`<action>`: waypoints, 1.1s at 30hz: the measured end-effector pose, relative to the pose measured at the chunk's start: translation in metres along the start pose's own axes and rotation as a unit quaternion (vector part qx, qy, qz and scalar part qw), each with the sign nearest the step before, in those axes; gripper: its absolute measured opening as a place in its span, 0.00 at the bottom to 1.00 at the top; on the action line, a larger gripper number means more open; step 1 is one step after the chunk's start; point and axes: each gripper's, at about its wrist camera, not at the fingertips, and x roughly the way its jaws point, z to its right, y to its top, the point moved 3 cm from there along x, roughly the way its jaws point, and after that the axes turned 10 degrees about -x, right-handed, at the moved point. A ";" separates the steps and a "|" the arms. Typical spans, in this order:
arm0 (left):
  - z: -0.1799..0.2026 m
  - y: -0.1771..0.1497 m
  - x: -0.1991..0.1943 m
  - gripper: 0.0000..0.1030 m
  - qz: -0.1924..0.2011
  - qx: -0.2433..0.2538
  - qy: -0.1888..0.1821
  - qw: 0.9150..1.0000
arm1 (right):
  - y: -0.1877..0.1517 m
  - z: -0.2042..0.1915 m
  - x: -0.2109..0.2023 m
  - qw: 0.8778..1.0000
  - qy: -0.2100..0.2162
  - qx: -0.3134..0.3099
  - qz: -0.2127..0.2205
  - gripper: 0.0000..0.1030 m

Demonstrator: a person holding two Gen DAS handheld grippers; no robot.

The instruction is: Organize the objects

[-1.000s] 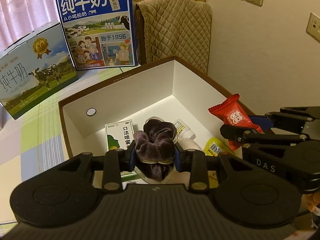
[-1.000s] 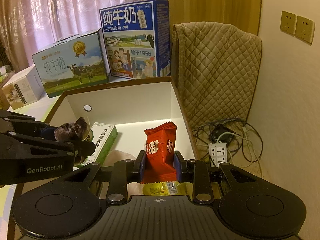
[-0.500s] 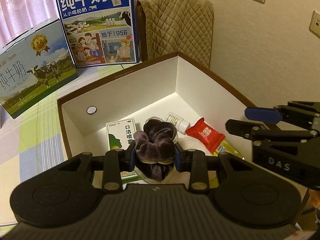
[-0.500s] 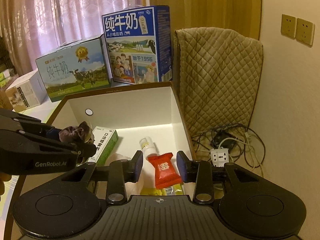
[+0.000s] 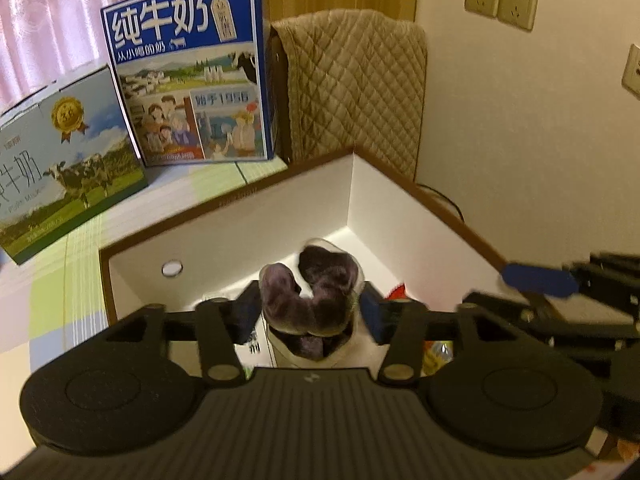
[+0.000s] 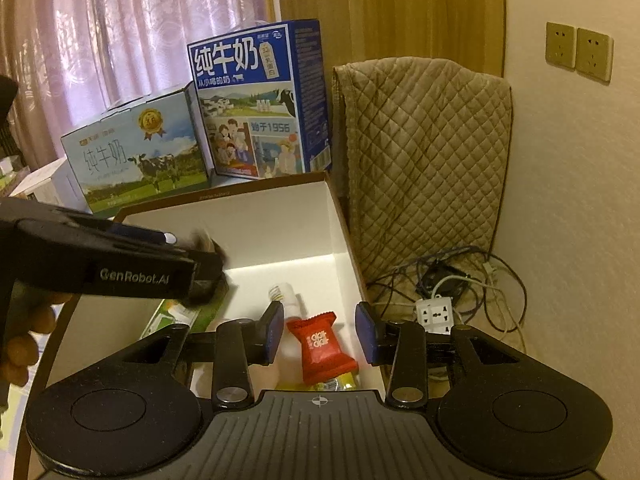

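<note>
Pink curtains (image 6: 100, 40) and a cream wall with sockets (image 6: 578, 50) back a bench covered by a pale checked cloth (image 5: 60, 292). Two milk cartons stand at its far side, a blue one (image 5: 192, 76) upright and a green-and-white one (image 5: 60, 172) beside it. A quilted tan cover (image 6: 424, 168) hangs next to them, with a tangle of cables and a power strip (image 6: 434, 314) on the floor below.

Near the front sits a brown-rimmed box (image 5: 280, 216) with white inner walls. Inside it lie a red snack packet (image 6: 322, 346), a small white bottle (image 6: 286, 300) just behind the packet, a yellow item partly under the packet, and a green-and-white carton (image 6: 188, 312) toward the left.

Over the box, the left tongs (image 5: 310, 308) are opening; a dark purple scrunchie (image 5: 316, 300) sits between the blue pads, which appear to have drawn clear of it on both sides, though motion blur makes contact hard to judge. The scrunchie is above the box floor, near the carton.

Farther right, the right tongs (image 6: 320, 330) are also opening and hold nothing; the red packet lies on the box floor between the spread pads, clear of both. A hand (image 6: 24, 336) grips the left tool's handle at the left edge of the right wrist view.
</note>
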 end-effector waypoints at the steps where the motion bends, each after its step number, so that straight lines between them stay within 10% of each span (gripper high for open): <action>1: 0.000 0.001 0.000 0.60 0.001 0.001 0.001 1.000 | -0.002 -0.001 -0.002 1.000 0.002 -0.001 0.001 0.38; 10: -0.016 -0.015 -0.014 0.81 -0.013 0.001 0.003 1.000 | -0.014 -0.013 -0.028 0.999 0.031 0.009 0.012 0.48; 33: -0.057 -0.078 -0.154 0.97 0.018 -0.051 -0.008 0.998 | -0.041 -0.069 -0.134 0.998 0.030 0.052 0.030 0.79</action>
